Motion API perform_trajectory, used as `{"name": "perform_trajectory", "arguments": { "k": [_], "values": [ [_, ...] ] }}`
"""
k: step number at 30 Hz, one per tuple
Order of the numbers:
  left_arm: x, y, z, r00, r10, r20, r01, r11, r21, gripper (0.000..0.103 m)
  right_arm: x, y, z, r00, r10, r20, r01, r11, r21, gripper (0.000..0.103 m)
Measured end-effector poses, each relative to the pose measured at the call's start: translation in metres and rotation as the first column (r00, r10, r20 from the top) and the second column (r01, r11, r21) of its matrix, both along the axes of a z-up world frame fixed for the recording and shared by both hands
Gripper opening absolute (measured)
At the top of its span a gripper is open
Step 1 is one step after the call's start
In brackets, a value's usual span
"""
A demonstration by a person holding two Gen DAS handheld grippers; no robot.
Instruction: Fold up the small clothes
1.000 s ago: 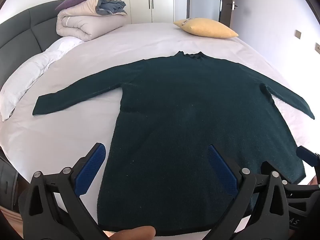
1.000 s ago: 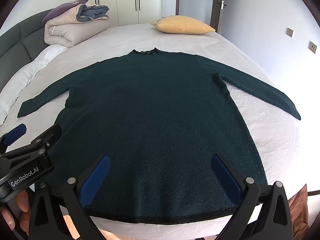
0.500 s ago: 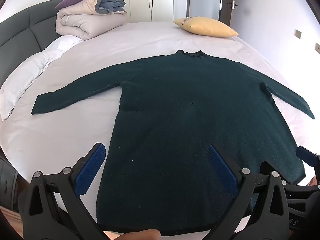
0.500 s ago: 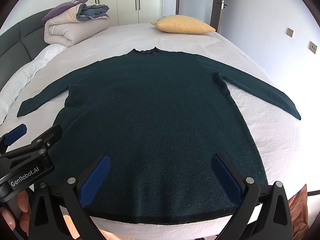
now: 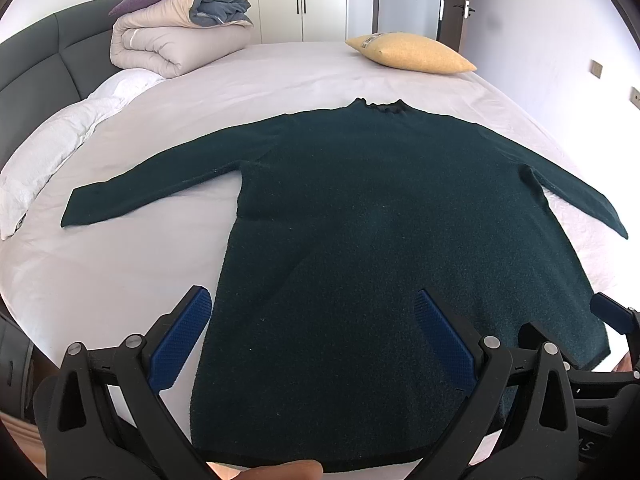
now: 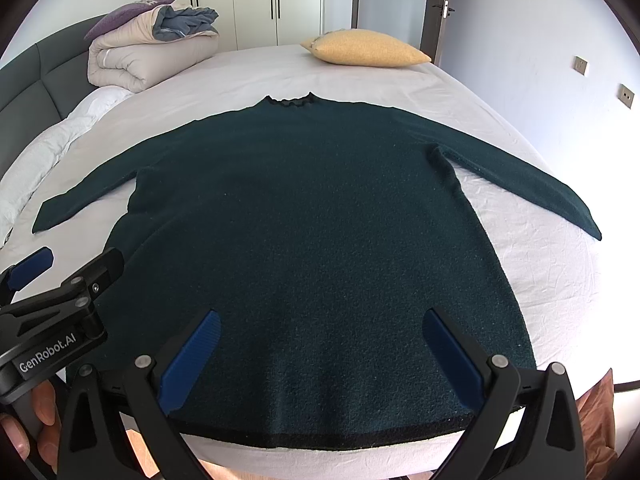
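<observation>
While the dark green sweater is lying flat on the white bed, sleeves spread, neck pointing at the yellow pillow, we are holding the left gripper and right gripper over its hem. Both sets of fingers are standing released, gripping nothing. Folded duvet is sitting by the headboard.

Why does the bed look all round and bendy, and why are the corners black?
Both wrist views use fisheye lenses: they bulge the bed and curve the sweater, and the black corners are the lens rim. Right wrist view: daylight, sharp, soft shadow beneath the right gripper. Left wrist view: equally bright, with the left gripper close and looming large.
</observation>
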State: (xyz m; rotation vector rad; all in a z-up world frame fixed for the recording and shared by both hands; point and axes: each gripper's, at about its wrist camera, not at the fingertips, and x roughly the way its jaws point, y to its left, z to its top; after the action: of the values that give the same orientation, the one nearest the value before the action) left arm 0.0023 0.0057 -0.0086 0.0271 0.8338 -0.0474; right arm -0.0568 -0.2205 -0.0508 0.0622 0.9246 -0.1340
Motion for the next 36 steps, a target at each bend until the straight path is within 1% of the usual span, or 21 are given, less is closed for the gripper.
{"name": "perform_trajectory", "arguments": {
  "k": [36],
  "values": [
    [-0.0011,-0.0022,-0.0035,1.0,0.001,-0.004,-0.001,1.0,-0.001,0.103,-0.0005,-0.0003,-0.0062,1.0,0.0,-0.005,0.0,1.0,0.0,0.103]
  ]
}}
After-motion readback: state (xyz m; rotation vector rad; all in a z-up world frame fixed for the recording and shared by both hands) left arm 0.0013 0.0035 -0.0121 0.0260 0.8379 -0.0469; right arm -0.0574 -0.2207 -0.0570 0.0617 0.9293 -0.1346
